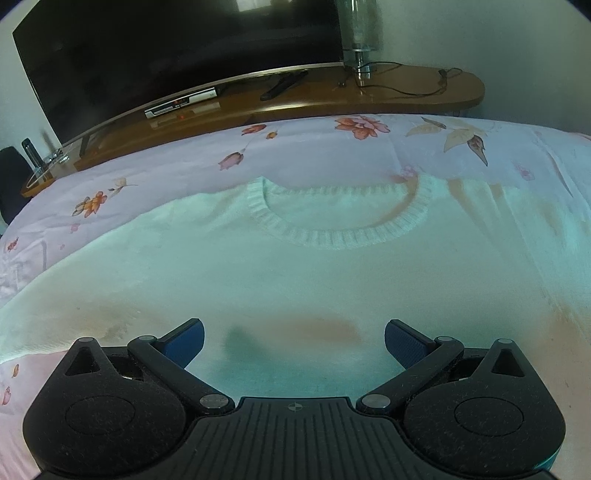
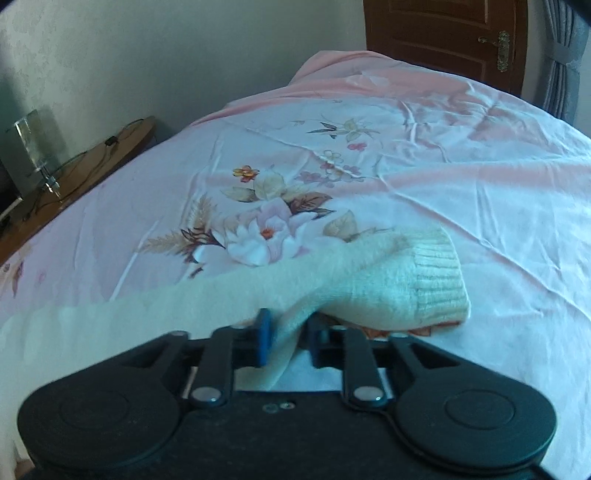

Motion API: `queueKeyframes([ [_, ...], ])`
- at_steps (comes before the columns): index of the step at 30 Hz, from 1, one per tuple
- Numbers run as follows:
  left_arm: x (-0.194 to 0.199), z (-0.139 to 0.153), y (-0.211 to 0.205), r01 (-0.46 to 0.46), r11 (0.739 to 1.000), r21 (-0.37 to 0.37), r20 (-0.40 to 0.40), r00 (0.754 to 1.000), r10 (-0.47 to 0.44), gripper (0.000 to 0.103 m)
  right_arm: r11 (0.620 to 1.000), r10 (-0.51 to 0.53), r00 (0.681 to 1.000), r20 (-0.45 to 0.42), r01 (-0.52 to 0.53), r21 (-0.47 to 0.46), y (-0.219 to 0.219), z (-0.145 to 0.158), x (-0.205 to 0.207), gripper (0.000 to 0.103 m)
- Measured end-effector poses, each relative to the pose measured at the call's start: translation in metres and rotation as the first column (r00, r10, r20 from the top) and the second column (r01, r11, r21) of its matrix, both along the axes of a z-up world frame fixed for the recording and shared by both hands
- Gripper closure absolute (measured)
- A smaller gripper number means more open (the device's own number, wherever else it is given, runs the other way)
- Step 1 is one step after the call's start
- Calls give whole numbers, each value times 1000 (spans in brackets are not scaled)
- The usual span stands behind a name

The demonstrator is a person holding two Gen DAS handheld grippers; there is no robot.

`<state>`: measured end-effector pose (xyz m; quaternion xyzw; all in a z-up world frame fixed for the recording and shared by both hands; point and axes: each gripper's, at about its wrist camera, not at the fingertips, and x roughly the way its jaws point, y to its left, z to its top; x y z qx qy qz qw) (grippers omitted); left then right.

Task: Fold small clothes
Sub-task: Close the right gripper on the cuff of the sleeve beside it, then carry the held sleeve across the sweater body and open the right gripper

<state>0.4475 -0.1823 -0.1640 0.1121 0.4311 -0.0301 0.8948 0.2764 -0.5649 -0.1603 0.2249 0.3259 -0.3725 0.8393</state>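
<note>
Your bed (image 1: 517, 155): covered by a pink-and-white bedspread (image 2: 461, 192) printed with flowers and leaves, creased at the far right. Lying directly on it, near you: one pale knit sweater (image 1: 295, 280), spread flat, ribbed neckline (image 1: 332, 240) facing the far side, ribbed cuff (image 2: 436, 280) at right.

A sweater (image 1: 295, 280) is lying flat on the bed (image 1: 155, 177), its collar (image 1: 338, 218) toward the bed's far edge. The left tool (image 1: 294, 338) is hovering over the sweater's body, nearer than the collar, jaws wide apart. Behind the bed a desk (image 1: 332, 98) is running along the wall, carrying a television (image 1: 166, 55) on the left, a remote (image 1: 282, 85) before it, and a lamp (image 1: 360, 33) to the right. The sweater's sleeve (image 2: 388, 280) is stretching rightward across the bed, cuff (image 2: 439, 280) at its end, and the right tool (image 2: 290, 334) is pinching the sleeve's near edge.
</note>
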Motion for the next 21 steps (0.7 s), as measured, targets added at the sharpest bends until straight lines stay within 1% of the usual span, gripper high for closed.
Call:
queueKeyframes([
  [2,0,2,5,-4,1000,-1,4,1000,4,0,999,29,999,21,-29,-23,9,5,4,94],
  [4,0,5,12,-14,1000,-2,9,1000,14,0,995,87,995,52,-84,-47,23,13,11,95],
  [6,0,8,21,-31,999,-8,12,999,32,0,985,162,984,77,-156,-69,44,24,23,95],
  [8,1,12,32,-50,999,-13,14,999,51,0,967,247,964,104,-239,-84,71,34,36,95],
  [10,1,15,43,-68,998,-16,16,998,68,0,937,346,929,128,-335,-104,106,44,53,95],
  [11,1,16,50,-76,997,-16,17,997,77,0,916,399,907,136,-387,-110,126,47,61,95],
  [12,1,17,56,-86,996,-17,19,996,86,0,888,459,876,145,-447,-110,149,50,71,95],
  [14,1,19,68,-103,994,-24,19,994,104,0,837,547,824,149,-537,-105,186,49,86,95],
  [16,2,19,78,-112,993,-45,10,994,113,0,769,639,758,133,-634,-82,226,39,98,95],
  [18,3,17,85,-115,990,-78,-14,993,114,0,716,697,711,97,-697,-33,252,24,108,87],
  [19,3,16,87,-113,989,-99,-22,994,111,0,696,716,693,82,-718,-7,260,17,111,75],
  [20,3,15,89,-107,987,-122,-29,994,104,0,679,731,679,72,-734,18,267,10,111,67],
  [21,3,15,88,-101,986,-133,-35,995,98,0,662,745,663,72,-749,34,272,7,111,63],
])
